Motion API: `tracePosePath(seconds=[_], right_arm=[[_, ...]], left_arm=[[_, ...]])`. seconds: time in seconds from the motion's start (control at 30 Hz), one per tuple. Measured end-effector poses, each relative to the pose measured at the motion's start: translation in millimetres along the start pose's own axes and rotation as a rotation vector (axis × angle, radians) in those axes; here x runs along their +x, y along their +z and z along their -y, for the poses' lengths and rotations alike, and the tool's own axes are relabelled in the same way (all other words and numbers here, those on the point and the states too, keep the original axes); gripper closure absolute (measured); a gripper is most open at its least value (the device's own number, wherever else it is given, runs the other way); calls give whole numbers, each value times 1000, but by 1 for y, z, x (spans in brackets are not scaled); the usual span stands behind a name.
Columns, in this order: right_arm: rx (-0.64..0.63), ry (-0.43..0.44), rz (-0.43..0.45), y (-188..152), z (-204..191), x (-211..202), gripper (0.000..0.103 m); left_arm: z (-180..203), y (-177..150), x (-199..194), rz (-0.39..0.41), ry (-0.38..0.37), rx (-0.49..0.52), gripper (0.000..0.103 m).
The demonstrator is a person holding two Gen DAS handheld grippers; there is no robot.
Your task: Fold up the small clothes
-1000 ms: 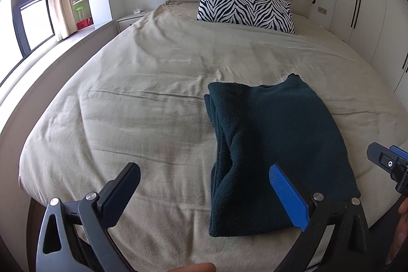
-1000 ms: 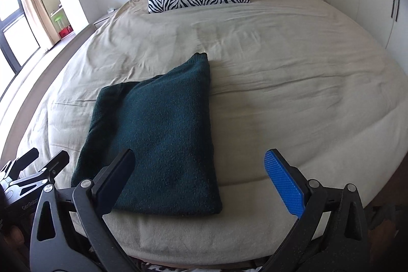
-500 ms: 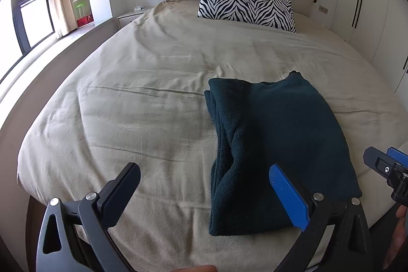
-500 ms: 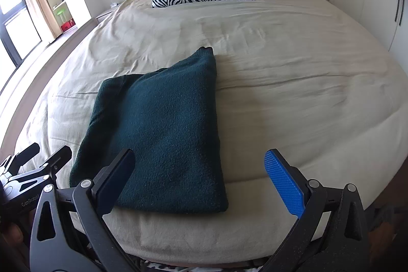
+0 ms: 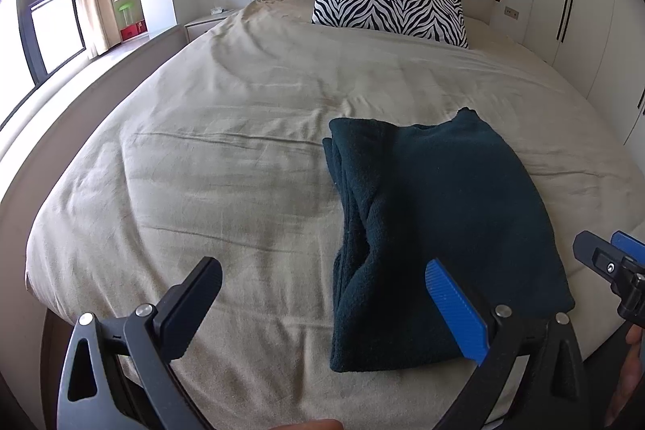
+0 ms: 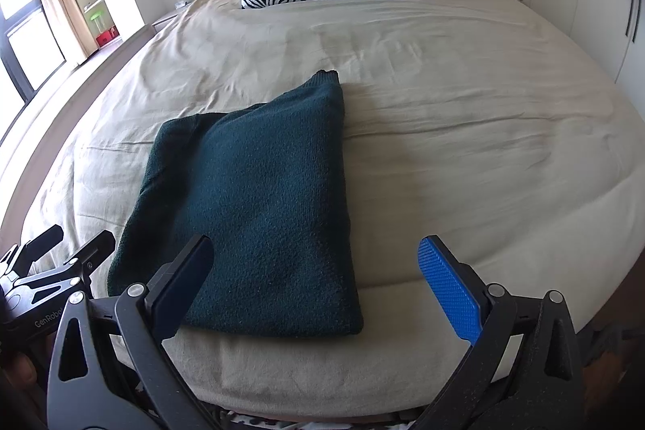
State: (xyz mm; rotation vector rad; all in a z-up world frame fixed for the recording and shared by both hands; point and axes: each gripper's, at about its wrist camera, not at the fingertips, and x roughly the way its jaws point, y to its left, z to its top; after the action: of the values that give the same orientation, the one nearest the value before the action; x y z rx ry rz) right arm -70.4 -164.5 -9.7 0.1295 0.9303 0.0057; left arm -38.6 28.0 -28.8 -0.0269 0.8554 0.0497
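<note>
Both views have crept slightly nearer the folded, nubbly dark-green knit sweater (image 6: 258, 204); left gripper (image 5: 322, 309) and right gripper (image 6: 318, 289) gape empty.

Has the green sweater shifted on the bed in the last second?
No. The green sweater keeps its spot against the bedsheet creases; only the camera's view drifts slightly.

Near right corner of dark green sweater (image 5: 443, 204) hidden behind left gripper's (image 5: 322, 309) blue finger (image 5: 455, 313). Right gripper (image 5: 608, 269) cut off by right edge in left wrist view. Shelf items (image 6: 98, 21) beside curtain too small to identify.
</note>
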Motion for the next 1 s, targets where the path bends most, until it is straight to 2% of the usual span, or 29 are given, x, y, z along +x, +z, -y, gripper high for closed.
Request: tracePosePath(seconds=[1.0], right_arm=[[-4, 0, -8, -1, 0, 5, 0]], left_arm=[[-3, -2, 5, -6, -4, -2, 0]])
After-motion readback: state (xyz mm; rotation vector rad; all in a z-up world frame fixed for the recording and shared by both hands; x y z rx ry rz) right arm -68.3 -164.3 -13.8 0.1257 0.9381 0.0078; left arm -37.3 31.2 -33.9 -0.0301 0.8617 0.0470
